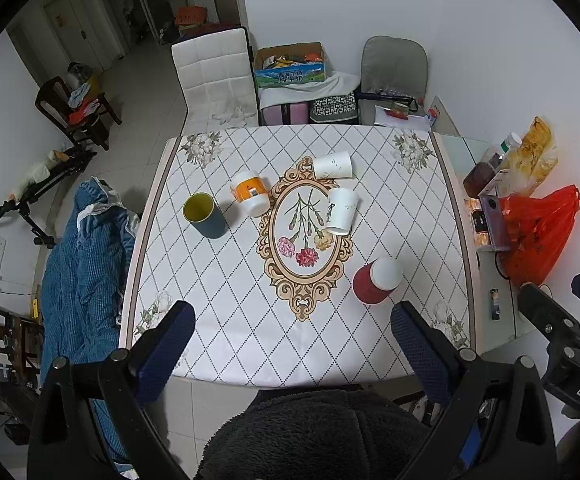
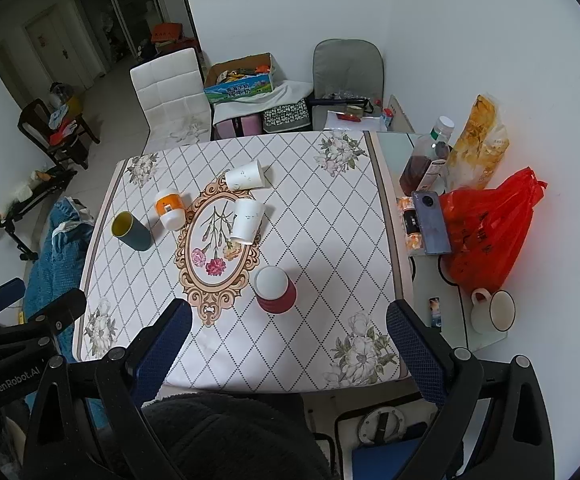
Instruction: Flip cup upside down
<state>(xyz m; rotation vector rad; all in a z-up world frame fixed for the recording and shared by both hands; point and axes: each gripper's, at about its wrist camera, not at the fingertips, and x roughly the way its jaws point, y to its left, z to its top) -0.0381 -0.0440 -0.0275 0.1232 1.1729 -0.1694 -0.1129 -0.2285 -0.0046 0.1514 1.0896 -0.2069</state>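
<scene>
Several cups stand on the patterned table (image 1: 250,320). A dark blue cup with a yellow inside (image 1: 204,215) (image 2: 131,231) stands upright, mouth up, at the left. An orange-and-white cup (image 1: 251,192) (image 2: 169,207) stands upside down beside it. Two white paper cups are near the middle: the far one (image 1: 333,165) (image 2: 245,176) lies on its side, the near one (image 1: 342,211) (image 2: 247,221) stands upside down. A red cup (image 1: 376,281) (image 2: 275,289) stands upside down nearest me. My left gripper (image 1: 292,346) and right gripper (image 2: 289,344) are open and empty above the near table edge.
At the right, on a glass side surface, are a red plastic bag (image 2: 486,224), a phone (image 2: 433,222), a bottle (image 2: 426,156), a yellow bag (image 2: 476,144) and a white mug (image 2: 494,312). Chairs and boxes (image 1: 290,66) stand behind the table. A blue blanket (image 1: 82,272) lies at the left.
</scene>
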